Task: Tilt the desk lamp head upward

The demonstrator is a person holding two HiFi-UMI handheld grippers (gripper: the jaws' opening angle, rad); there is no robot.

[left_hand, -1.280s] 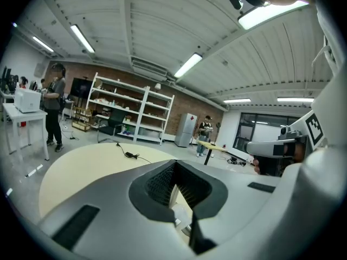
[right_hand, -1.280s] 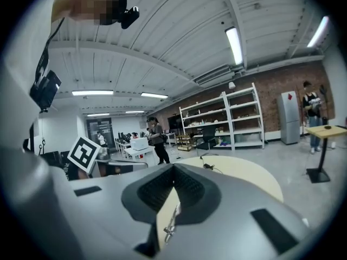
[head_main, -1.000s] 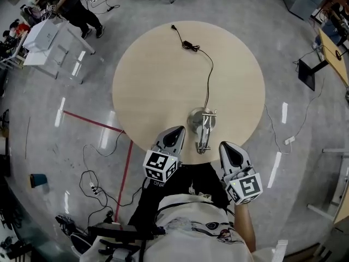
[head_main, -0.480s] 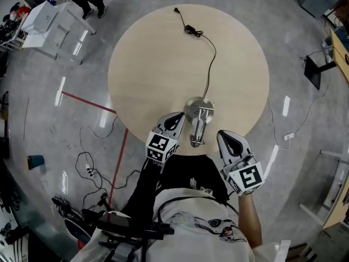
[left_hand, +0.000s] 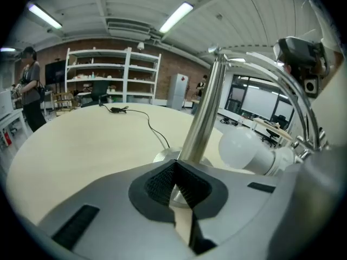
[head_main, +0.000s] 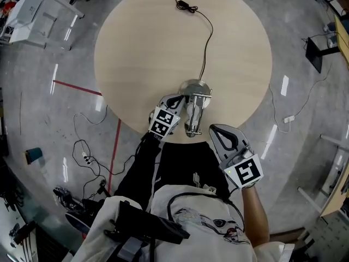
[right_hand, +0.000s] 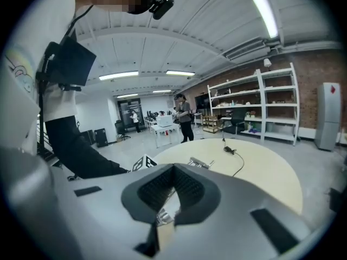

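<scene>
Chrome desk lamp (head_main: 195, 89), white bulb (left_hand: 244, 148), left gripper (head_main: 174, 99), right gripper (head_main: 217, 131) both pressed together

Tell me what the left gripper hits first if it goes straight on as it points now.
Probably the desk lamp's upright post, standing just ahead of the left gripper, slightly right of its line. Depth is unclear.

The person wears a white top (head_main: 185, 222) with a small printed figure, and black trousers (head_main: 180, 165); a thin black cable (head_main: 188, 194) loops across the chest; the left gripper (head_main: 175, 98) and right gripper (head_main: 216, 130) have pale grey shells, black ribbed pads, and white cubes (head_main: 244, 171) bearing black square markers.
</scene>
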